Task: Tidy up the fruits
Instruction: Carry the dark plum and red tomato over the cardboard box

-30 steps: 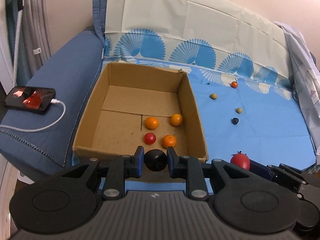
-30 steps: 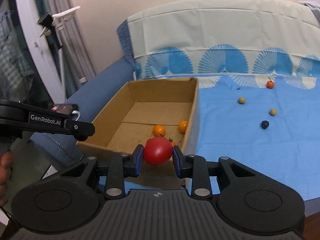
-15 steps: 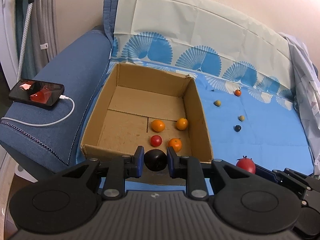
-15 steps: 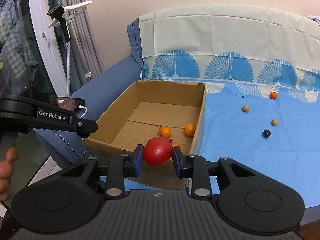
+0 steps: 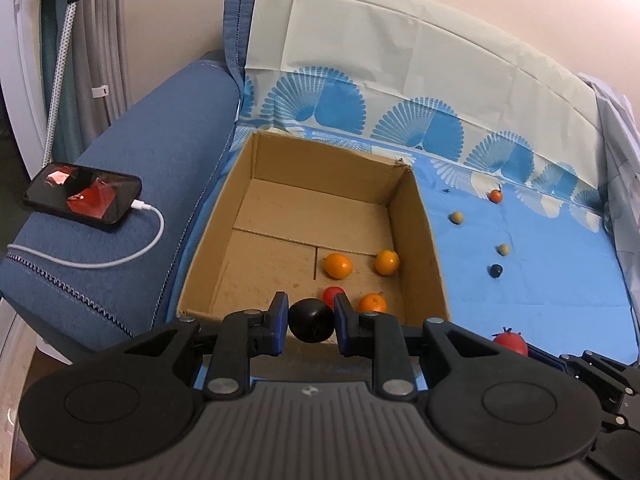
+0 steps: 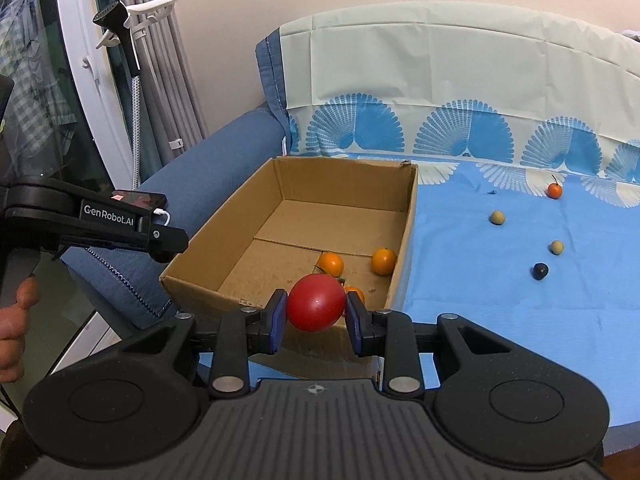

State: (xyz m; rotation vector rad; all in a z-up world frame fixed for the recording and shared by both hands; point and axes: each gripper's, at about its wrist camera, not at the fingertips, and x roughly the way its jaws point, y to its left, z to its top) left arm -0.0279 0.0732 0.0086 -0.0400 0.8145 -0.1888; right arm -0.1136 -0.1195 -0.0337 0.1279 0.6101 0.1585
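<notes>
Both jaws are closed on fruit: the left gripper (image 5: 307,320) holds a dark fruit (image 5: 310,320), the right gripper (image 6: 316,307) a red tomato (image 6: 316,302), both near the cardboard box (image 5: 420,216) front wall, low in frame. Released early, either fruit may fall outside.

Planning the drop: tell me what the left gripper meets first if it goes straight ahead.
Likely the small red fruit on the cardboard box floor, just beyond the dark fruit held by the left gripper; depth unclear.
</notes>
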